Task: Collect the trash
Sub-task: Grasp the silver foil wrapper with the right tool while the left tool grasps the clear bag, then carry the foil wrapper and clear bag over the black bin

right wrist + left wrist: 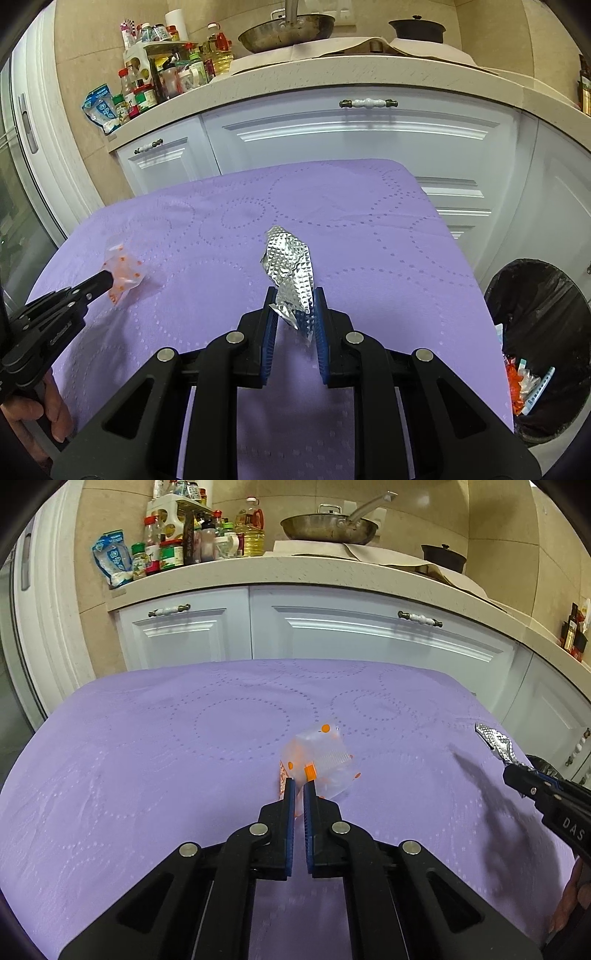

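Note:
My left gripper [300, 786] is shut on a clear plastic wrapper with orange dots [321, 762] and holds it just above the purple tablecloth [147, 775]. The wrapper also shows in the right wrist view [123, 275], with the left gripper [105, 280] at the far left. My right gripper [295, 306] is shut on a crumpled silver foil wrapper [291, 269], held above the cloth. The foil [496, 742] shows at the right edge of the left wrist view, sticking out of the right gripper [517, 771].
A black-lined trash bin [539, 339] with several scraps inside stands on the floor to the right of the table [369, 221]. White cabinets [332, 635] and a counter with bottles [173, 542], a pan [328, 526] and a pot [443, 555] lie beyond the table.

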{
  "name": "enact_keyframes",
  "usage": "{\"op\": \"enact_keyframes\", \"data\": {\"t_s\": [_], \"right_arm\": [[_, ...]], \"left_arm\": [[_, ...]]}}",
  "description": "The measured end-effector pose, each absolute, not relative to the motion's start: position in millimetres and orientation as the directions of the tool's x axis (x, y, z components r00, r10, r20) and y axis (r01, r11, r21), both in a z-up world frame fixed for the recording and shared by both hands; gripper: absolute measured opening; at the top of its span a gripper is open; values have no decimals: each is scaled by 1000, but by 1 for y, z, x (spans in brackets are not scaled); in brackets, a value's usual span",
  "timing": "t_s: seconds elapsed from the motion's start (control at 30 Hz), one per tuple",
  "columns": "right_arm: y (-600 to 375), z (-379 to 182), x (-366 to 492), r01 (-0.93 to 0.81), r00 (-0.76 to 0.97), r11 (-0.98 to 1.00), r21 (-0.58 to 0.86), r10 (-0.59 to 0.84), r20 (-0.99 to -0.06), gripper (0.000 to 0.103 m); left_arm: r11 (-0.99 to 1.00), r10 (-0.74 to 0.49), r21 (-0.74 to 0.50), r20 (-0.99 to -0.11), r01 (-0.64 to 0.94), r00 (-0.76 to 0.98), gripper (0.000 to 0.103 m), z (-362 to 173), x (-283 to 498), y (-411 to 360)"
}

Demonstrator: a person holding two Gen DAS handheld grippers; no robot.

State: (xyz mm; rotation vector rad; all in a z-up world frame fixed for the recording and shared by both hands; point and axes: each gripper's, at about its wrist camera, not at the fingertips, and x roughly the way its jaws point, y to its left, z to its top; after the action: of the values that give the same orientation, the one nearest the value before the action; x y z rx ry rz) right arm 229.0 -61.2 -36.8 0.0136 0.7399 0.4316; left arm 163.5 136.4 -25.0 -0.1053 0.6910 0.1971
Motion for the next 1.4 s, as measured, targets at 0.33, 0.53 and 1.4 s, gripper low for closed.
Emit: {"op": "enact_keyframes", "data": {"t_s": [0.33,0.53,1.4], "right_arm": [[-75,-30,208,-366,684,918,152,377,-624,18],[-87,-25,188,-357,708,923,140,365,-605,18],[-176,-18,127,-232,792,964,132,266,-550,18]], "left_arm": [[974,165,-20,-619,-225,768,5,-19,134,127],[974,165,-26,-602,-225,782,5,-14,115,119],[997,64,-8,-532,-80,844,5,3,81,31]]}}
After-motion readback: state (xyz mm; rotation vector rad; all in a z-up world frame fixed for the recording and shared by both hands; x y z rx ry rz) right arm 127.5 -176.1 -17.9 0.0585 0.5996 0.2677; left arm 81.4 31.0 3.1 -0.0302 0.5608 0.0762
